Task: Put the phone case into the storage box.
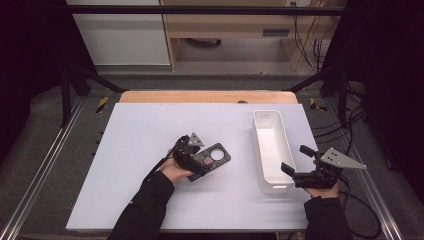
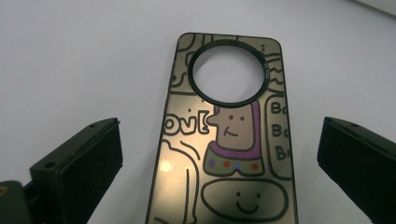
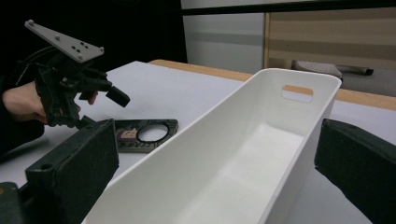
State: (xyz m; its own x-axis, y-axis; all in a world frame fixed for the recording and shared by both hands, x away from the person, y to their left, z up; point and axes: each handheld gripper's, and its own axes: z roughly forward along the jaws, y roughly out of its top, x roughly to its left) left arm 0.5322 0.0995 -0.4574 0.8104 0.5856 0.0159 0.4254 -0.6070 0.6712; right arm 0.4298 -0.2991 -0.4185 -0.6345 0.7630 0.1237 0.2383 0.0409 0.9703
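Note:
A dark phone case (image 1: 212, 159) with cartoon drawings and a round camera hole lies flat on the white table top (image 1: 145, 125), left of the bin. My left gripper (image 1: 200, 161) hovers over its near end. In the left gripper view the case (image 2: 224, 140) runs up between the two jaws, which stand wide on either side without touching it, so that gripper (image 2: 219, 135) is open. My right gripper (image 1: 298, 160) is open and holds nothing, just right of the long white bin's (image 1: 256, 145) near end. The right gripper view looks along the bin (image 3: 210, 112) to the case (image 3: 144, 134) and left gripper (image 3: 102, 111).
The bin holds nothing. A wooden table edge (image 1: 207, 96) runs along the back. Dark metal frame rails (image 1: 47, 150) flank the table, and cables (image 1: 350, 130) lie to the right. Wide free surface lies left of the case.

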